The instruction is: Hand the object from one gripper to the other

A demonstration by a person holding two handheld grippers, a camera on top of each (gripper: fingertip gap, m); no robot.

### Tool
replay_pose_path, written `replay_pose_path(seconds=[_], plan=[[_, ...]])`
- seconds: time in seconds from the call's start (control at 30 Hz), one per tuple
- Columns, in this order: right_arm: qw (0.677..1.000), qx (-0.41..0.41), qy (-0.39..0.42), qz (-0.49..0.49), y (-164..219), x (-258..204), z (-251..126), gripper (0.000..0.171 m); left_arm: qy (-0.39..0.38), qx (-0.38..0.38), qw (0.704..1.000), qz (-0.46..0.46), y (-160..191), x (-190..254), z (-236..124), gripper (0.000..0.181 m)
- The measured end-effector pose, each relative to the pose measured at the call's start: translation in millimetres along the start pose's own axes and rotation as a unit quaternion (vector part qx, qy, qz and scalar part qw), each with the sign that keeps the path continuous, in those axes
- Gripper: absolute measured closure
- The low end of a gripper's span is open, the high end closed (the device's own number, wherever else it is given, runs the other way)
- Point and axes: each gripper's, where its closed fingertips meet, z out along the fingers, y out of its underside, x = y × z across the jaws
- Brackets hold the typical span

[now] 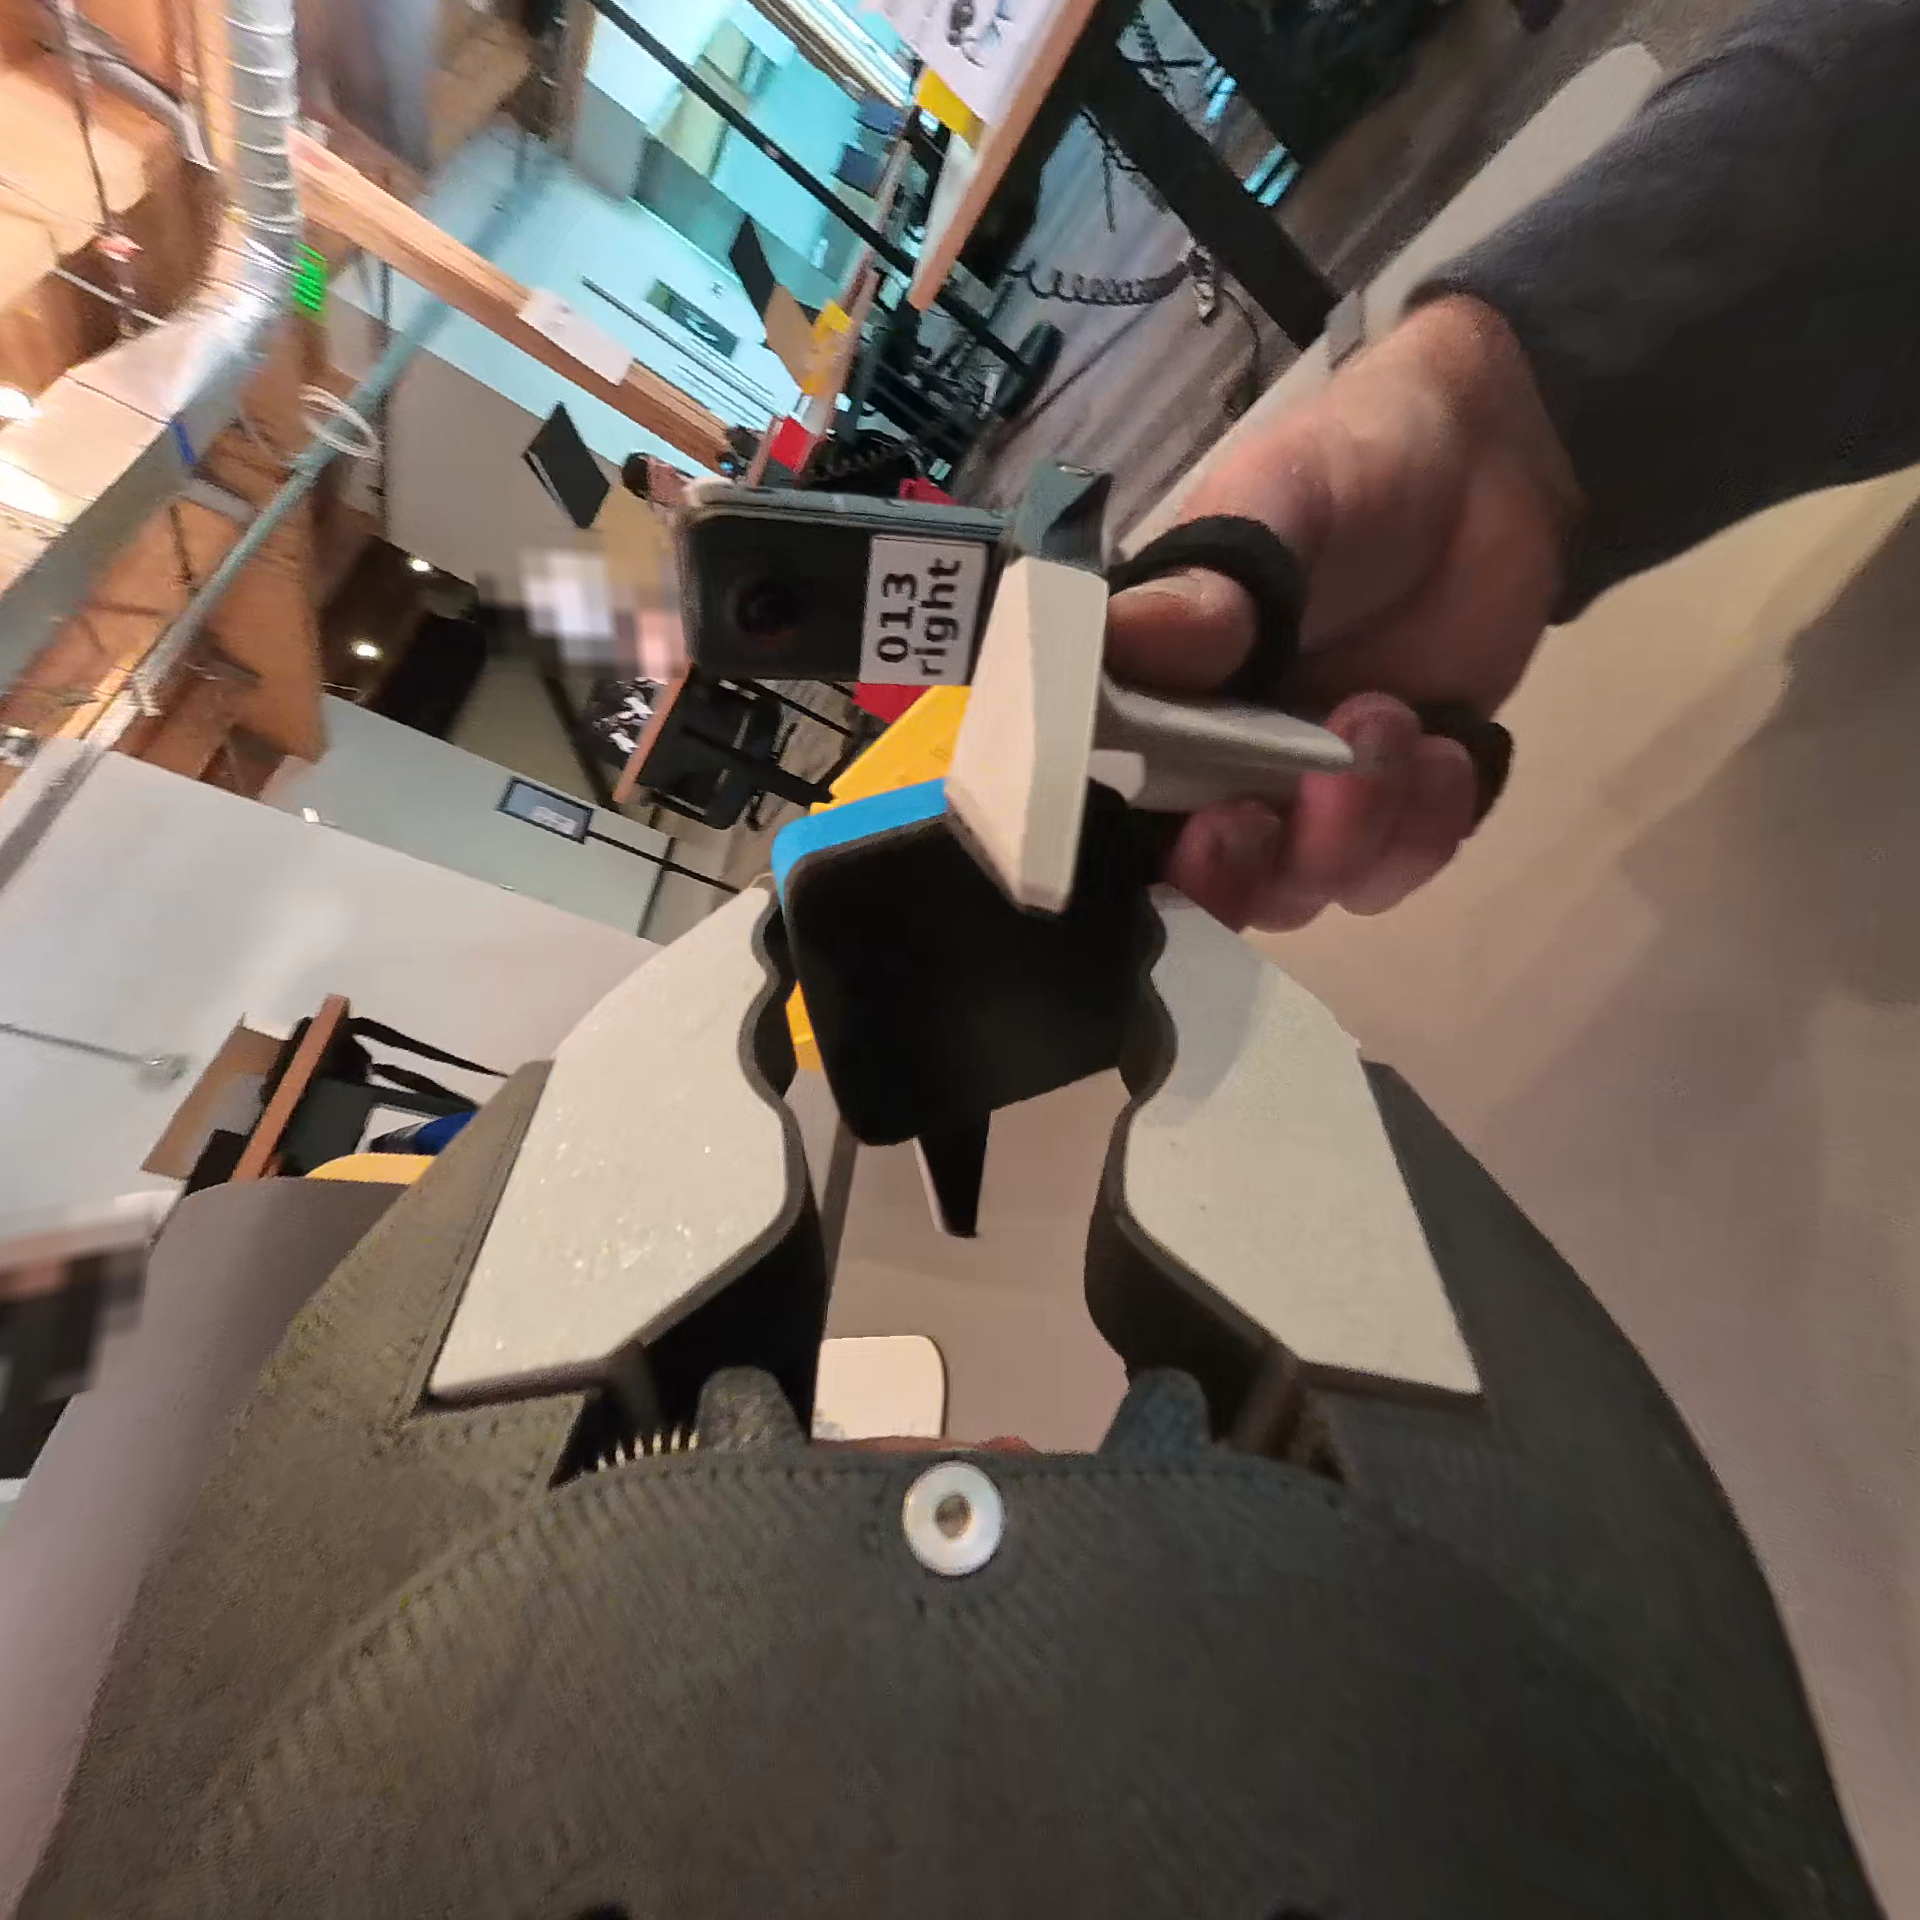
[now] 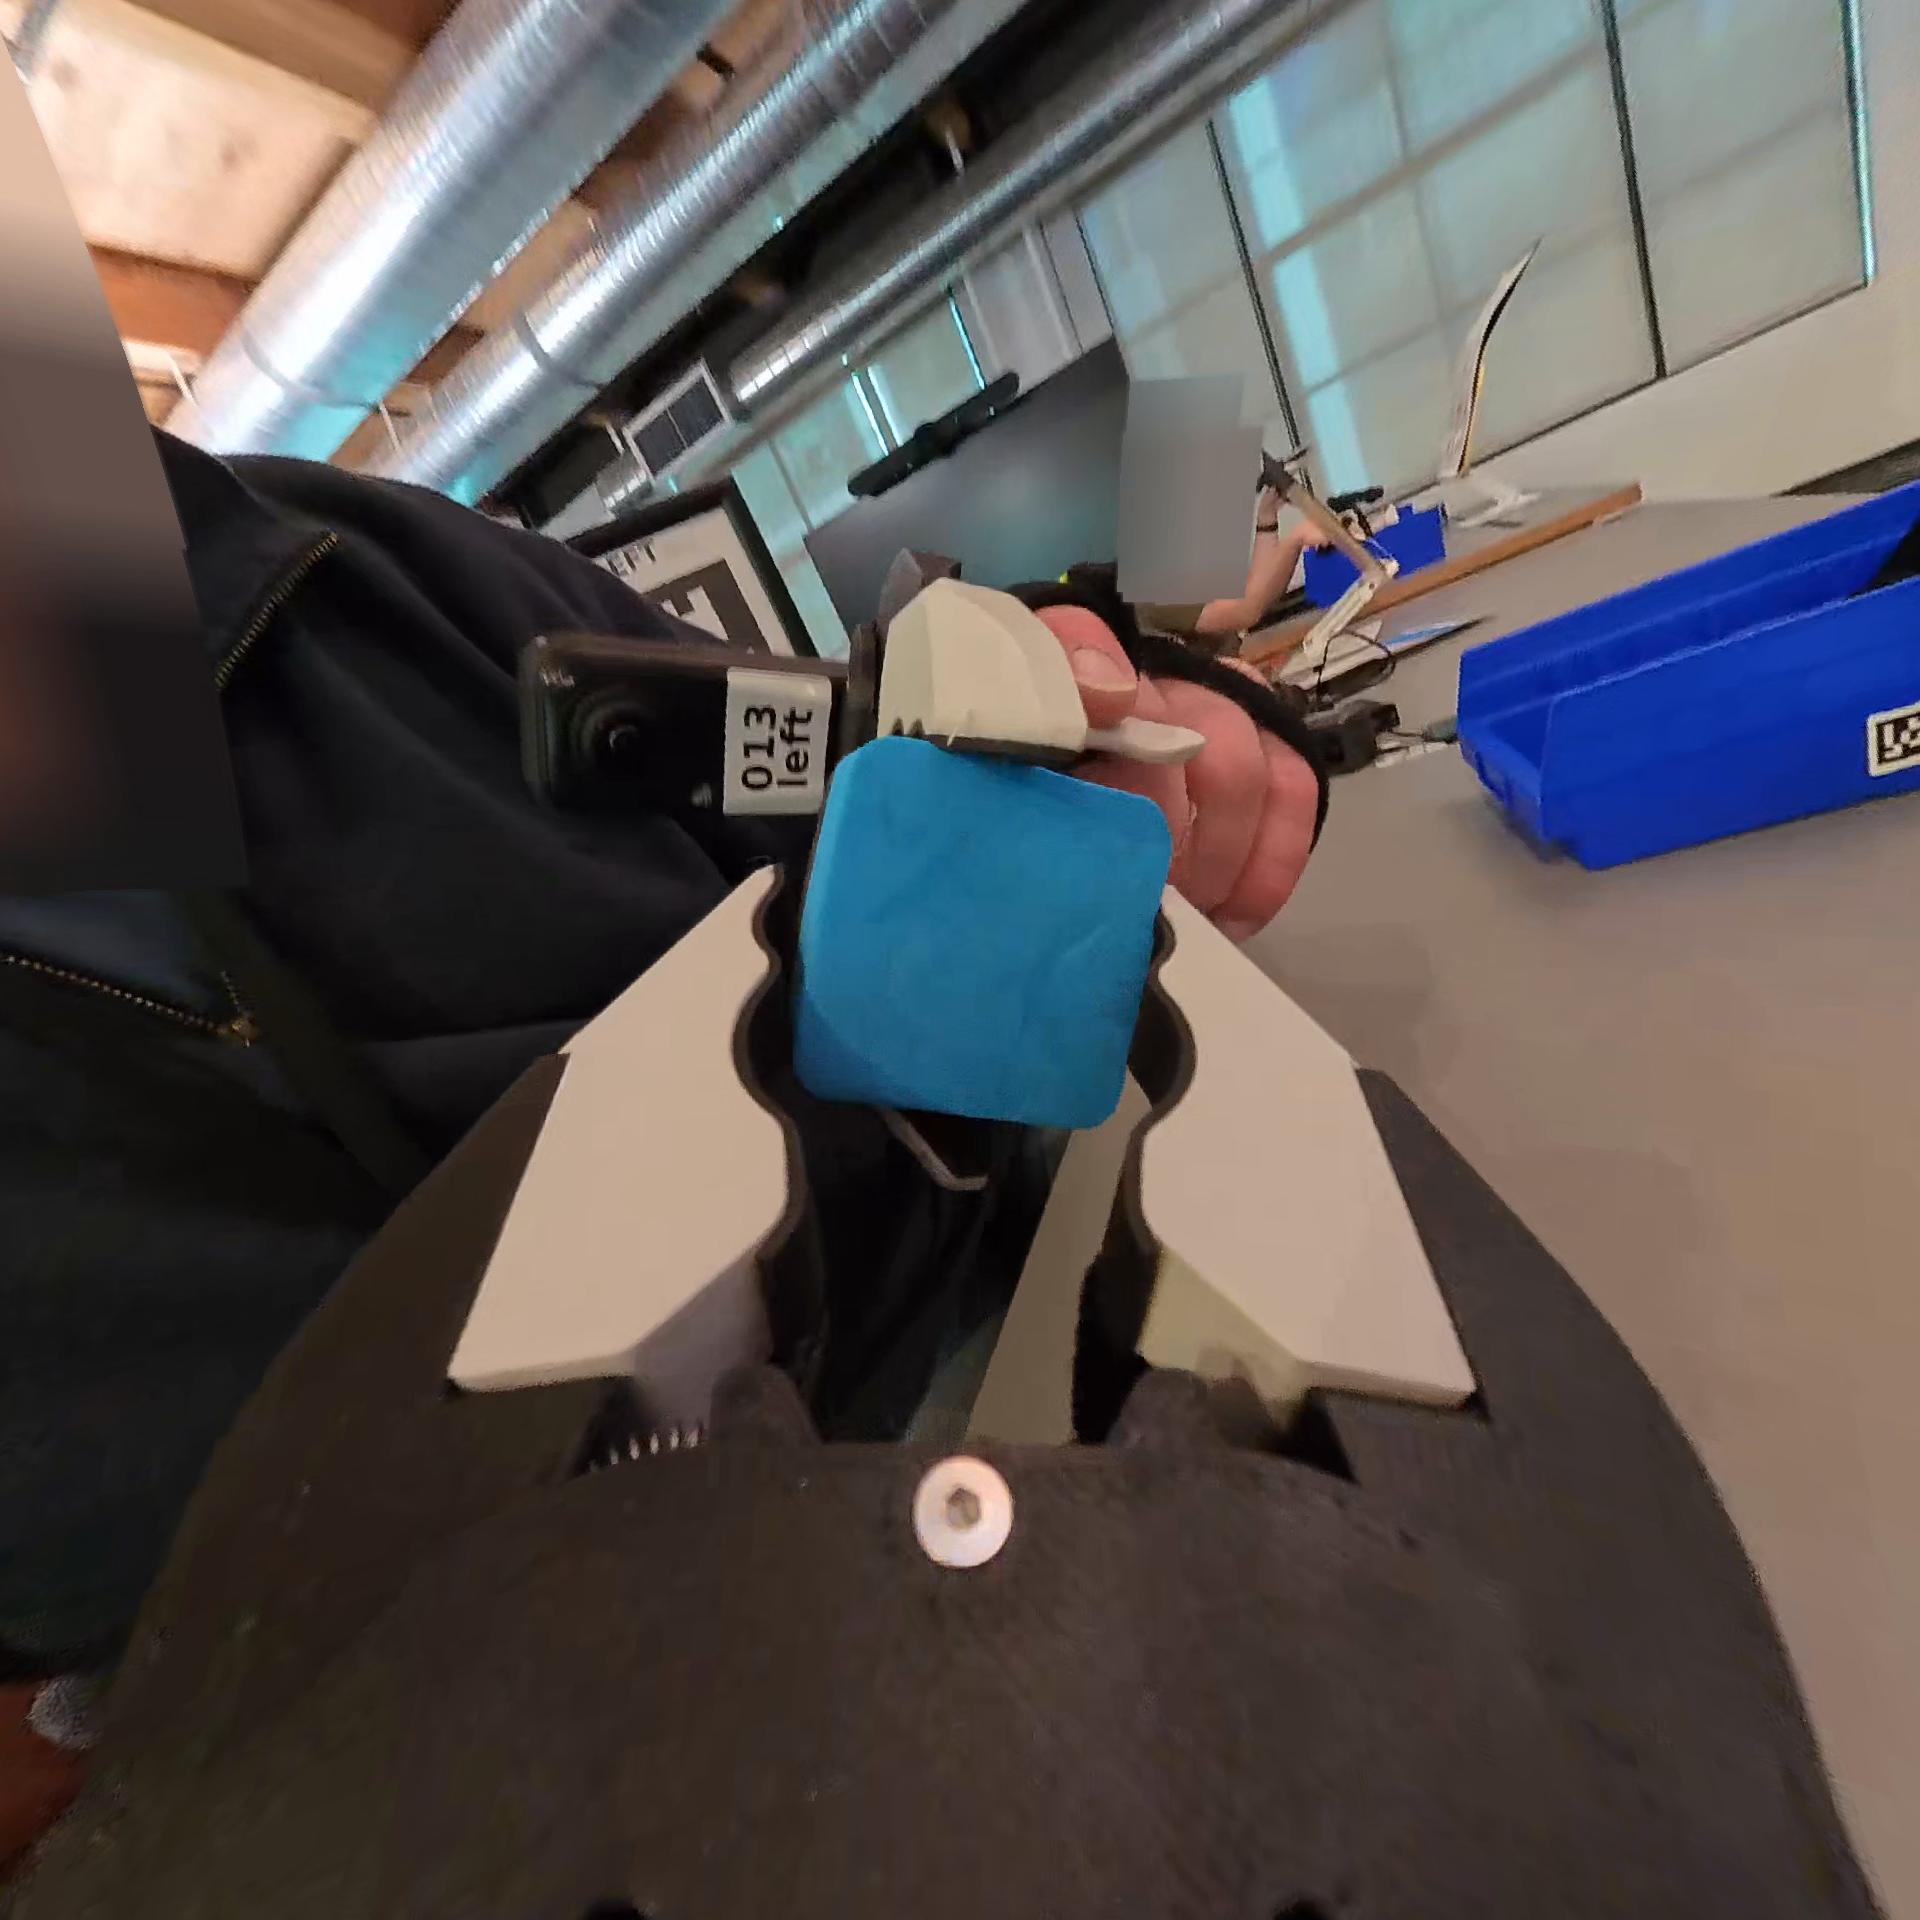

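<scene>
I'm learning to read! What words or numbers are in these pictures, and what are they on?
I don't repeat writing from pictures, but here is where it is.
Left wrist view: white sticker on a black camera, clearly printed.
Right wrist view: another sticker on the other camera, clearly printed.
Square tag on the blue bin: a code pattern, no words.
Green sign: too blurred to read.

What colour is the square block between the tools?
Blue block on the face toward the right tool; clearest in the right wrist view.
</scene>
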Motion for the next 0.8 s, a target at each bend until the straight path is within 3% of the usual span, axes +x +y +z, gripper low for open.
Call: replay_pose_path(seconds=[0.2, 0.37, 0.5, 0.63, 0.8], plan=[[1.000, -0.025, 0.019, -0.002, 9.0, 4.4, -0.3, 0.111, 0.003, 0.007, 1.000, 0.005, 2.6, 5.0, -0.2, 0.120], [0.995, -0.094, 0.034, -0.015, 17.4, 4.6, -3.5, 0.112, 0.105, 0.015, 0.994, -0.009, 2.4, 21.5, -9.0, 0.100], [0.979, -0.200, 0.035, -0.024, 35.3, 3.2, -6.2, 0.111, 0.160, 0.015, 0.987, -0.023, 0.9, 19.1, -18.4, 0.110], [0.963, -0.267, 0.021, -0.023, 43.5, -0.5, -7.3, 0.111, 0.204, 0.002, 0.979, 0.004, 0.3, 23.5, -20.3, 0.145], [0.963, -0.266, 0.033, -0.030, 37.2, 3.3, -8.9, 0.111, 0.193, -0.025, 0.980, 0.028, 5.0, 25.8, -15.6, 0.158]])
